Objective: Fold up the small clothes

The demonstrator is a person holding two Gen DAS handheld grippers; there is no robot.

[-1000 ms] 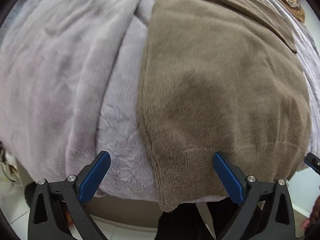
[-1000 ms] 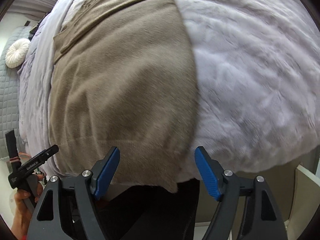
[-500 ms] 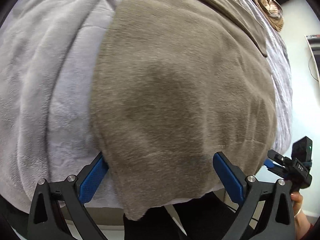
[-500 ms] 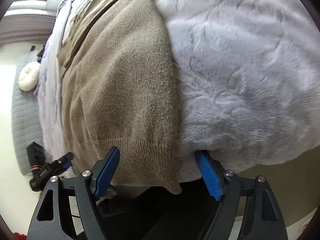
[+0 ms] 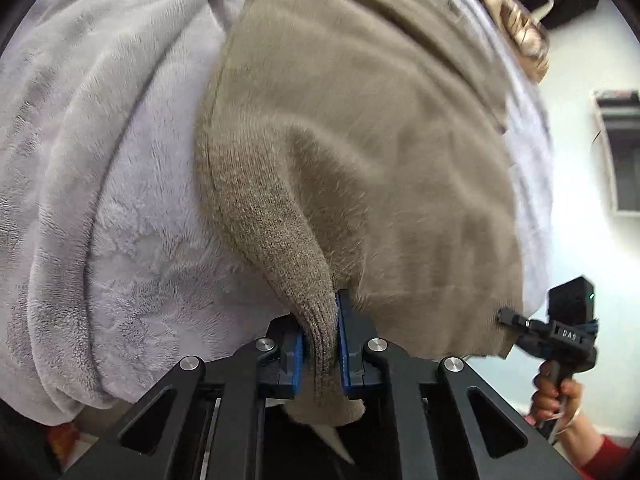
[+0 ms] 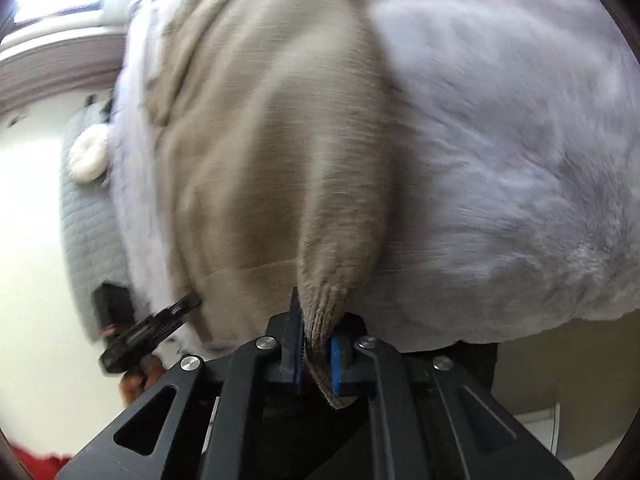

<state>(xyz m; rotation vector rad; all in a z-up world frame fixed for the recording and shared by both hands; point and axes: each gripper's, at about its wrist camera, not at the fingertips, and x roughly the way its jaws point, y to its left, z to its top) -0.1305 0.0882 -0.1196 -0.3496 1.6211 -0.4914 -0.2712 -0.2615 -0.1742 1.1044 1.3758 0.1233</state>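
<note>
At the bottom centre of my left wrist view, my left gripper (image 5: pixel 320 344) has just clamped down, its blue pads (image 5: pixel 344 344) pinching a ribbed hem corner of the tan knitted sweater (image 5: pixel 360 140). In the right wrist view, bottom centre, my right gripper (image 6: pixel 316 354) has likewise just closed, and it grips the other ribbed hem corner, the fabric bunched into a ridge rising from the jaws. The right view is blurred. Beyond the pads the sweater lies spread up the middle of both frames on a pale grey plush blanket (image 5: pixel 100 160), which hangs over the near edge. At the lower right of the left view a hand (image 5: pixel 556 394) in a red sleeve holds the other gripper. Far upper right lies a brown patterned cloth (image 5: pixel 516 36); far left of the right view, a round white cushion (image 6: pixel 90 156).
</note>
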